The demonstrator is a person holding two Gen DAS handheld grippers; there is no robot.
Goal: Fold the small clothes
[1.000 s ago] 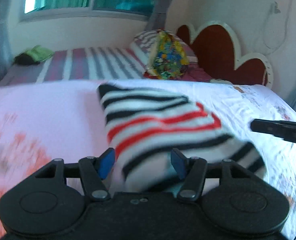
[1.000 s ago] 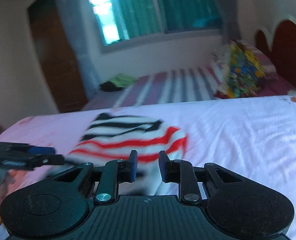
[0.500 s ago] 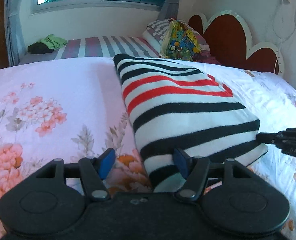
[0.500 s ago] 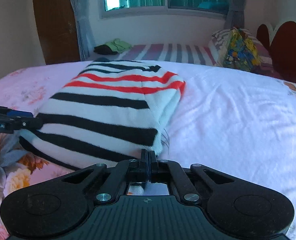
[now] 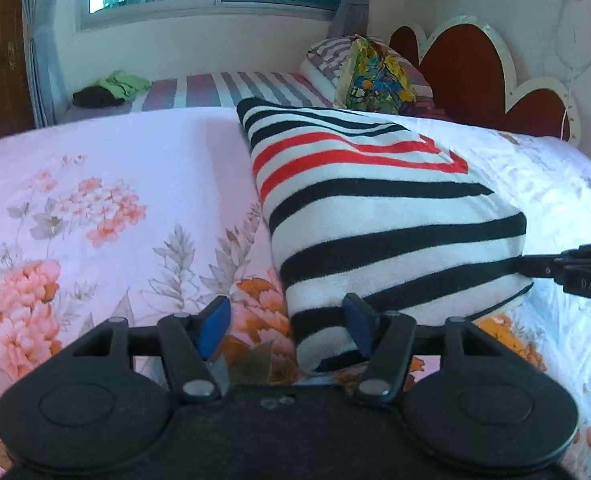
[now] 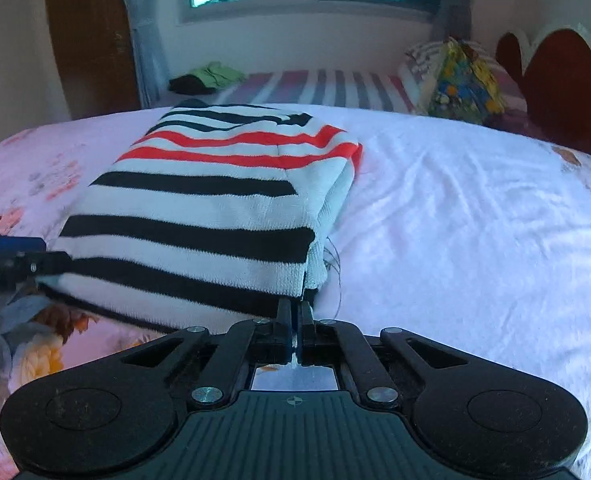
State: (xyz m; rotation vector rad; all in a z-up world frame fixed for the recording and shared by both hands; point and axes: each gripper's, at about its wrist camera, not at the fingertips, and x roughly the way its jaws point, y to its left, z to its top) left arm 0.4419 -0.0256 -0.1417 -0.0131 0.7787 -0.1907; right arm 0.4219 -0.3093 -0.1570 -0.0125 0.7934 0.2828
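Observation:
A folded knit garment with white, black and red stripes (image 5: 375,216) lies flat on the floral bedsheet (image 5: 95,208); it also shows in the right wrist view (image 6: 215,208). My left gripper (image 5: 287,320) is open, its blue pads either side of the garment's near left corner. My right gripper (image 6: 294,312) is shut at the garment's near right corner, seemingly pinching its edge. The right gripper's tip shows in the left wrist view (image 5: 567,268) against the garment's right side. The left gripper's tip shows in the right wrist view (image 6: 19,260).
A second bed with a striped cover (image 5: 231,88) stands behind, holding a colourful pillow (image 5: 375,76) and green and dark clothes (image 5: 111,88). A red heart-shaped headboard (image 5: 475,76) is at the right. The white sheet (image 6: 475,220) spreads to the right.
The garment came down from mid-air and settled flat on the bed. My right gripper closed at its near right corner. My left gripper stayed open.

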